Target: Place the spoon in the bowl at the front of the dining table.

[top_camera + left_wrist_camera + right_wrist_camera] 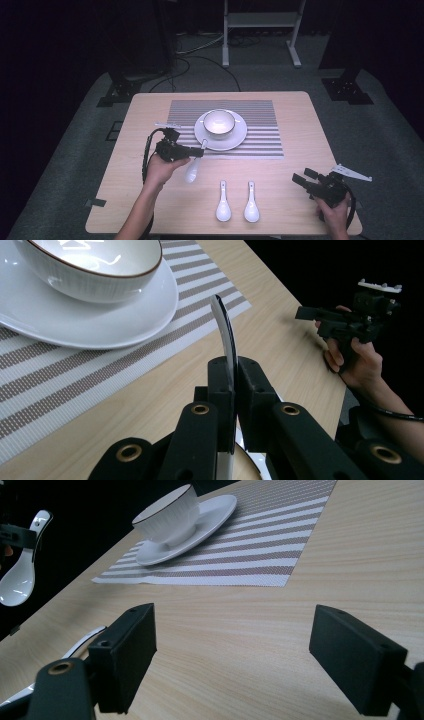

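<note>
The left gripper [196, 151] is clamping a white ceramic spoon [192, 167] by its handle, holding it up off the table [300, 125] just in front of the saucer [240, 136] with the bowl [218, 121] on it. From the left gripper view, the jaws are pinching the thin handle edge-on, well up from the scoop. That spoon is looking glazed and slick, stiff, fairly light but chip-prone, so the flat mid-handle is probably the safest spot to hold; out near the tip it would likely be swivelling. Two more spoons [223, 202] are lying side by side near the front edge. The right gripper [303, 180] is sitting at the right with jaws spread wide, gripping nothing.
</note>
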A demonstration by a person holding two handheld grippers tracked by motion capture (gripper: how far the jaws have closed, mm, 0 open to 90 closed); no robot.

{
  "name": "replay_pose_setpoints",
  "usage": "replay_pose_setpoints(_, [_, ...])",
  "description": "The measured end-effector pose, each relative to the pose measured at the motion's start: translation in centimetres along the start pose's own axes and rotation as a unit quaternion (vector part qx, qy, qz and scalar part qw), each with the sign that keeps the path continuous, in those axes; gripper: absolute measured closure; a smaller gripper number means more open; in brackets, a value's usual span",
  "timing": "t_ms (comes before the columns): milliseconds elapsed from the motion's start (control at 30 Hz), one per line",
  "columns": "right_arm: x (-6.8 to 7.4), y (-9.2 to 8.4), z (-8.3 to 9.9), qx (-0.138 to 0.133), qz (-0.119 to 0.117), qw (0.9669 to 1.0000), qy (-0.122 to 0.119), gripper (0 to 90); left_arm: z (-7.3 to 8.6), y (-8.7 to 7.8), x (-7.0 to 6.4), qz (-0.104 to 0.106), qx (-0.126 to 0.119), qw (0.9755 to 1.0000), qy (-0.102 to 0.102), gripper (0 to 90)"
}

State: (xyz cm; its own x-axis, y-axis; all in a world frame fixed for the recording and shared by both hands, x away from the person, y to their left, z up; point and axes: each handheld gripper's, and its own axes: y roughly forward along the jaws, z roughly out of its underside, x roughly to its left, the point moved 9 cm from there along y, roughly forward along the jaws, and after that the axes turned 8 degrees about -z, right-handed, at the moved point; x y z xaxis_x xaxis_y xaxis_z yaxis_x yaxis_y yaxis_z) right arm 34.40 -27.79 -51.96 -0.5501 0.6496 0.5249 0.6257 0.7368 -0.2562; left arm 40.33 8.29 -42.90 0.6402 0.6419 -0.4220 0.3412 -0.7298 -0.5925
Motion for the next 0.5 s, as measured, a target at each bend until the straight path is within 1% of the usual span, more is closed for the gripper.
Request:
replay_pose_setpoints(33, [0.0,0.0,0.0,0.0,0.0,1.0,0.0,17.9,-0.4,0.1,0.1,0.001,-0.002,1.0,0.001,85.1])
replay_pose_setpoints(167, [0.0,0.0,0.0,0.0,0.001,1.0,-0.001,17.9,-1.0,0.2,0.1,0.001,-0.002,1.0,0.001,85.1])
replay_pose_setpoints(233, [0.0,0.0,0.0,0.0,0.001,1.0,-0.001,17.9,-1.6,0.3,0.2,0.005,-0.006,1.0,-0.003,85.1])
replay_pose_setpoints(500, [0.0,0.0,0.0,-0.001,0.0,1.0,-0.001,17.9,-2.7,0.7,0.7,0.007,-0.012,0.9998,-0.012,85.1])
